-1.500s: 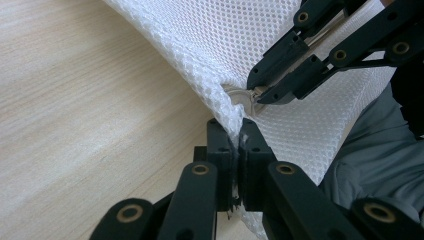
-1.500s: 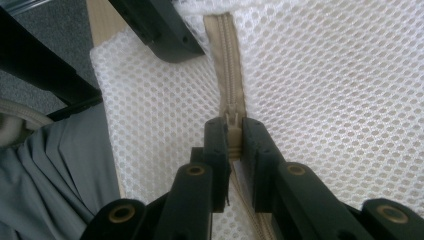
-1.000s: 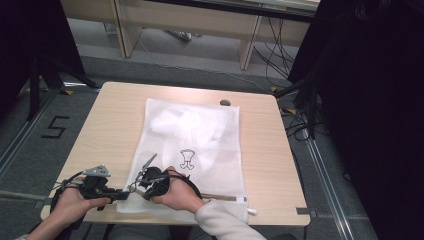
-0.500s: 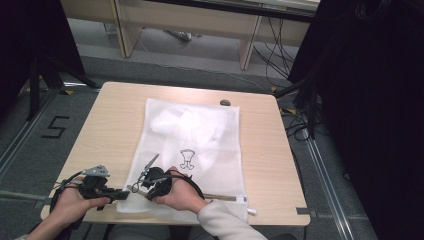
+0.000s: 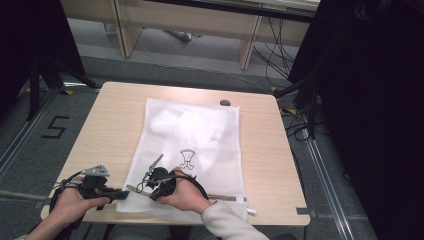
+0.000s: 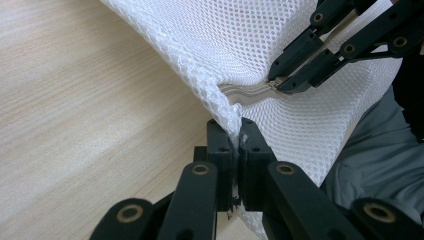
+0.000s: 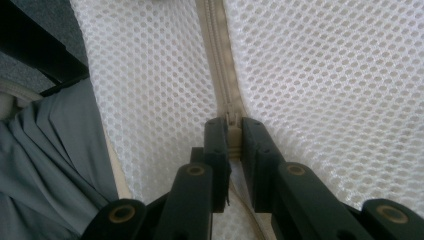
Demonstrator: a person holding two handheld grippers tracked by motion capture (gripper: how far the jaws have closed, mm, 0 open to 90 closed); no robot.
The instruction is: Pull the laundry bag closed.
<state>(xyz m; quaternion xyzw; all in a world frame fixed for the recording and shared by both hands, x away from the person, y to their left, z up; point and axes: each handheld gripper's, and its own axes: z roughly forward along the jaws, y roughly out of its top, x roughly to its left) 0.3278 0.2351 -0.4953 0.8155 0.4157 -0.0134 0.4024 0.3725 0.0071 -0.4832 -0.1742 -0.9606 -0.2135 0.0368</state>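
A white mesh bag (image 5: 200, 130) with a small black figure printed on it lies flat on the wooden table (image 5: 110, 120). Its beige zipper (image 5: 225, 197) runs along the near edge. My left gripper (image 5: 121, 194) is shut on the bag's near left corner, and in the left gripper view the mesh (image 6: 210, 45) is pinched between its jaws (image 6: 236, 131). My right gripper (image 5: 145, 188) sits just to the right of it, shut on the zipper pull (image 7: 232, 131) at the end of the zipper (image 7: 215, 50). The right gripper (image 6: 275, 84) also shows in the left gripper view, clamped on the zipper line.
A small dark object (image 5: 225, 102) lies near the table's far edge, beside the bag's far right corner. Bare wood lies left and right of the bag. Wooden furniture legs and cables stand on the floor beyond the table. Grey clothing (image 7: 45, 165) is below the near edge.
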